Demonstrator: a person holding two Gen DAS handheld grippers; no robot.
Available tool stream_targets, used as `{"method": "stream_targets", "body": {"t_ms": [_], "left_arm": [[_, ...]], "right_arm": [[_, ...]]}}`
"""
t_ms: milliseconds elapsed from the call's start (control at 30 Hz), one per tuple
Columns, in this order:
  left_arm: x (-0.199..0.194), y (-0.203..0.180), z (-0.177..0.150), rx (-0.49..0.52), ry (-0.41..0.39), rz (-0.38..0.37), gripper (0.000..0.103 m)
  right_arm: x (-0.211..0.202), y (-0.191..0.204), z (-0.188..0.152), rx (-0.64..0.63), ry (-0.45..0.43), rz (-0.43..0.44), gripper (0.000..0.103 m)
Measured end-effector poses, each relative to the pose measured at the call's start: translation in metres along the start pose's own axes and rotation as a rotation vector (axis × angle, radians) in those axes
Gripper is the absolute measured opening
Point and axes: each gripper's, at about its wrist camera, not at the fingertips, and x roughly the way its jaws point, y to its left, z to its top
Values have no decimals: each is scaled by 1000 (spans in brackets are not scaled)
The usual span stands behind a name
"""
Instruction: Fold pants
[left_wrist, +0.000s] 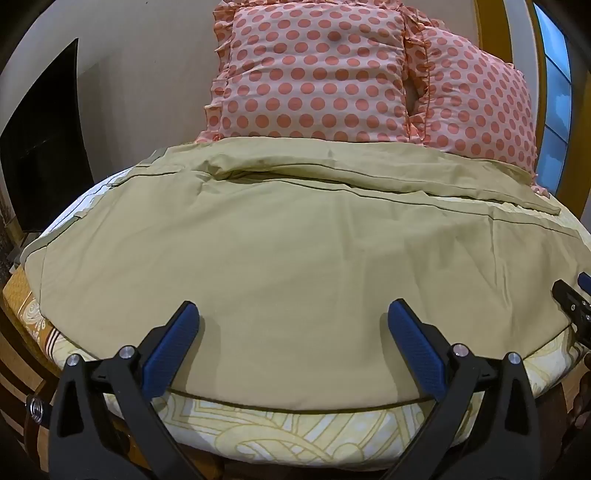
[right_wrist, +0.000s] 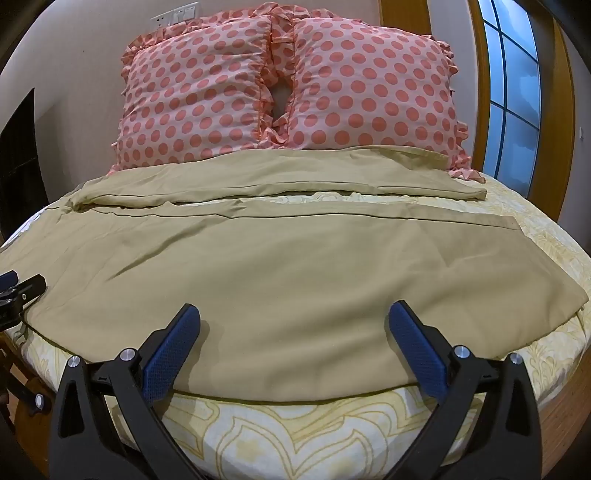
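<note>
Khaki pants lie spread flat across the bed, waist to the left and legs running right; they also show in the right wrist view. The two legs lie side by side with a gap of sheet between them. My left gripper is open, its blue pads over the near edge of the pants, holding nothing. My right gripper is open too, over the near leg edge further right, holding nothing. Each gripper shows at the edge of the other's view: the right one, the left one.
Two pink polka-dot pillows lean against the wall behind the pants. The bed has a yellow patterned sheet. A window is at the right, a dark screen at the left.
</note>
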Motion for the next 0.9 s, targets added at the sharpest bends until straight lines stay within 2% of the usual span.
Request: {"method": "stream_targets", "body": {"t_ms": [900], "left_arm": [[0,0,0,1,-8,1,101]], "right_arm": [[0,0,0,-2,-5,-1,102]]}}
